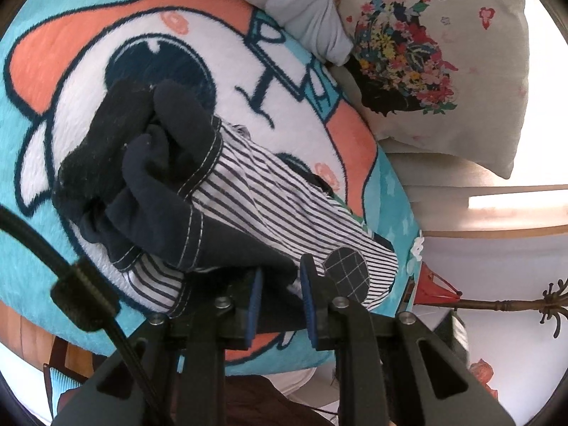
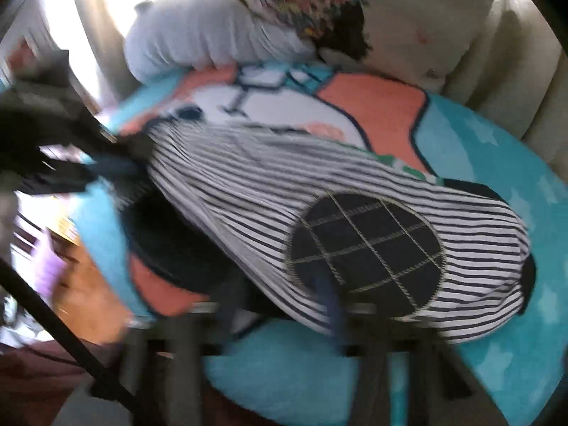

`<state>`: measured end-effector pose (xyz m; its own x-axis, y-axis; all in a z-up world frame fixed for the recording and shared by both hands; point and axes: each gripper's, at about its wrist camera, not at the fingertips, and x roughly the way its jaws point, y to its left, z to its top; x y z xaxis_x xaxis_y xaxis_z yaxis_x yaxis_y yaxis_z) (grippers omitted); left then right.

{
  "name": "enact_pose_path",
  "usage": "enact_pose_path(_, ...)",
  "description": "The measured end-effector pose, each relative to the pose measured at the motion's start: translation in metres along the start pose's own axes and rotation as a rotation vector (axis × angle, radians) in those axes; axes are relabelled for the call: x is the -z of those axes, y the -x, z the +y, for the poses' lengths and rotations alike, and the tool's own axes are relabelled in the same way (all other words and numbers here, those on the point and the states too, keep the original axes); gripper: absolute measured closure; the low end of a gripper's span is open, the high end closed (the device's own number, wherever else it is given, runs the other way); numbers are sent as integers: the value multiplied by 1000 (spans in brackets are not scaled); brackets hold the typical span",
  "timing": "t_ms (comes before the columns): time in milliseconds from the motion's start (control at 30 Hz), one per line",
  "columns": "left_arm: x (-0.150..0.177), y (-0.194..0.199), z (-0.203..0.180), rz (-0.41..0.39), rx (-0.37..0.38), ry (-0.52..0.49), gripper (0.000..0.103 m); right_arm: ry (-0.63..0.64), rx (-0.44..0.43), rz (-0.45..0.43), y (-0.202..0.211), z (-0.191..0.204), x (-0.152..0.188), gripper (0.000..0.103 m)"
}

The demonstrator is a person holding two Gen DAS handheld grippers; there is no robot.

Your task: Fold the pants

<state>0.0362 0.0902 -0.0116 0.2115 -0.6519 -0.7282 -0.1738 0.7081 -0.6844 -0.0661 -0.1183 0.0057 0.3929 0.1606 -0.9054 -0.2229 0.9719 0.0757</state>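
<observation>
Pinching dark fabric of the striped pants [image 1: 255, 191], left gripper [image 1: 280, 277] nearly closed.

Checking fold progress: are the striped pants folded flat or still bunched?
Still bunched. The striped pants lie crumpled on the cartoon blanket, dark cuffs wadded, with no neat fold showing.

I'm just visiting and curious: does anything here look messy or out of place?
Yes. The striped pants lie bunched on the blanket, not flat: the dark waistband end is crumpled into a lump. The left gripper has cloth between its fingers. The right wrist view is too blurred to judge much else.
</observation>
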Motion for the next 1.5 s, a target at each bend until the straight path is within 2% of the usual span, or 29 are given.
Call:
enact_pose_path(67,-2,3,-1,-12,-2,-8,84,-15,2,7,1,-9,-2,95)
enact_pose_path(133,-8,6,-4,-25,0,-10,84,-22,3,-20,12,-18,-13,95)
enact_pose_path(300,-37,7,-21,-68,-17,-31,84,52,62,-84,29,-33,-72,95)
enact_pose_path(433,-75,5,-44,-150,-85,-83,84,90,117,-106,12,-37,-124,95)
enact_pose_path(567,-104,2,-50,-203,-176,-91,84,20,181,-97,-14,-65,-164,95)
enact_pose_path(600,-106,6,-51,-208,-174,-95,84,4,158,-98,-14,-69,-169,95)
enact_pose_path(633,-104,11,-52,-213,-161,-105,84,-2,115,-105,-7,-69,-167,94)
enact_pose_path(667,-101,16,-53,-218,-150,-116,83,19,42,-108,3,-64,-164,87)
enact_pose_path(700,-95,22,-53,-212,-147,-131,82,68,-17,-92,13,-54,-156,68)
enact_pose_path(767,-85,27,-50,-196,-144,-141,81,146,-84,-66,27,-33,-136,45)
enact_pose_path(833,-70,32,-41,-179,-139,-130,80,204,-172,-38,36,-9,-103,45)
enact_pose_path(900,-57,34,-29,-168,-125,-108,80,252,-216,1,35,17,-67,45)
enact_pose_path(1000,-36,38,-11,-144,-96,-64,79,325,-173,11,29,40,-33,45)
enact_pose_path(1167,-9,35,8,-106,-71,-11,77,303,-146,42,11,43,-21,45)
enact_pose_path(1233,-2,31,15,-90,-58,22,77,309,-114,35,5,45,-21,52)
enact_pose_path(1300,4,27,19,-76,-43,44,76,285,-84,51,-6,42,-25,81)
enact_pose_path(1400,9,25,19,-71,-28,57,74,222,-85,45,-7,36,-25,93)
enact_pose_path(1500,13,24,16,-68,-11,62,68,201,-74,4,6,34,-30,95)
